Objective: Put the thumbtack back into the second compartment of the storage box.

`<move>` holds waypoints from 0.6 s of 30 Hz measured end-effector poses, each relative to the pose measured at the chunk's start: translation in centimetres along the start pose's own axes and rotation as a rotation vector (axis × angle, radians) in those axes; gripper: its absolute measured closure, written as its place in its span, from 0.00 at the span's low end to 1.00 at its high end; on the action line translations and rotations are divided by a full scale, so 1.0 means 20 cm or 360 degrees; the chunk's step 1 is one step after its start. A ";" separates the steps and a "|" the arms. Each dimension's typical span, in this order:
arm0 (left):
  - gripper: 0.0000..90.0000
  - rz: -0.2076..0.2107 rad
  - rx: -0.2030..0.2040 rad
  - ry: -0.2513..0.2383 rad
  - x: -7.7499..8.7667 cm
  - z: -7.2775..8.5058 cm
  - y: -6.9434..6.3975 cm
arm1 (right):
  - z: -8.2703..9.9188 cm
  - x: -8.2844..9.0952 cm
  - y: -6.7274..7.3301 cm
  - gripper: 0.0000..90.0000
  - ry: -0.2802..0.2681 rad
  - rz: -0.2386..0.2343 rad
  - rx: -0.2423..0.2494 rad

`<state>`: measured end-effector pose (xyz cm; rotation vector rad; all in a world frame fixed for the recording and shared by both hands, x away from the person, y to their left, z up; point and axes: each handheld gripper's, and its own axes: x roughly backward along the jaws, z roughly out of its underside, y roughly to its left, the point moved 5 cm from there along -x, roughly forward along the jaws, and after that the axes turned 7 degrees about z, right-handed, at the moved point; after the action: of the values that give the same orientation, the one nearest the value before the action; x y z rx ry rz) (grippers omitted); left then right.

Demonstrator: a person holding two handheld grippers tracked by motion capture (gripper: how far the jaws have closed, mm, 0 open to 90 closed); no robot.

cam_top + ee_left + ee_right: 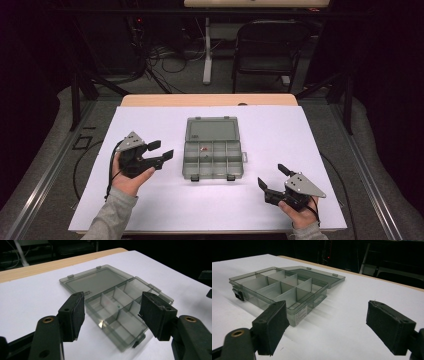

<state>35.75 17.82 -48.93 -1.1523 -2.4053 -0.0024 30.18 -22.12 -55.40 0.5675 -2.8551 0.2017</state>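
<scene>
A smoky clear compartment box [213, 172] lies open at the middle of the white sheet, its lid [212, 131] folded flat on the far side. A tiny red item [204, 148] rests in one far compartment; the other compartments look bare. My left gripper [162, 149] hovers just left of the box, jaws open, nothing between them. In the left gripper view the pads [77, 315] frame the box [122, 343] from a short way off. My right gripper [270, 175] stands open near the front right, pointing at the box [303, 312], its pads [274, 325] bare.
The white sheet [280, 135] covers a wooden table whose far edge [210, 100] shows. Beyond it stand a dark folding chair [270, 47], a white desk leg [207, 50] and floor cables [170, 60]. Black frame bars flank both sides.
</scene>
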 end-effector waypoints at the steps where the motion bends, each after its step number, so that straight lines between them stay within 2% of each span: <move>1: 0.40 -0.0013 -0.0004 -0.0010 0.02 0.02 0.01 | 0.00 0.00 0.00 0.18 -0.0002 0.0000 -0.0001; 6: 0.40 -0.0050 0.0034 -0.0070 0.11 0.15 0.05 | 0.01 0.00 0.00 0.18 0.0016 0.0012 0.0003; 10: 0.40 -0.0067 0.0038 -0.0032 0.12 0.25 0.10 | 0.01 -0.01 0.00 0.18 0.0027 0.0014 0.0010; 12: 0.40 -0.0072 0.0064 -0.0037 0.13 0.29 0.11 | 0.01 -0.01 0.00 0.18 0.0031 0.0016 0.0014; 16: 0.40 -0.0110 0.0036 -0.0059 0.14 0.33 0.14 | 0.02 -0.01 0.00 0.18 0.0037 0.0025 0.0021; 18: 0.40 -0.0133 0.0043 -0.0081 0.14 0.35 0.15 | 0.02 -0.02 0.00 0.18 0.0046 0.0029 0.0026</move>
<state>33.58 23.10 -54.51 -1.0513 -2.4889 0.0332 30.43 -22.14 -55.86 0.5373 -2.8342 0.2345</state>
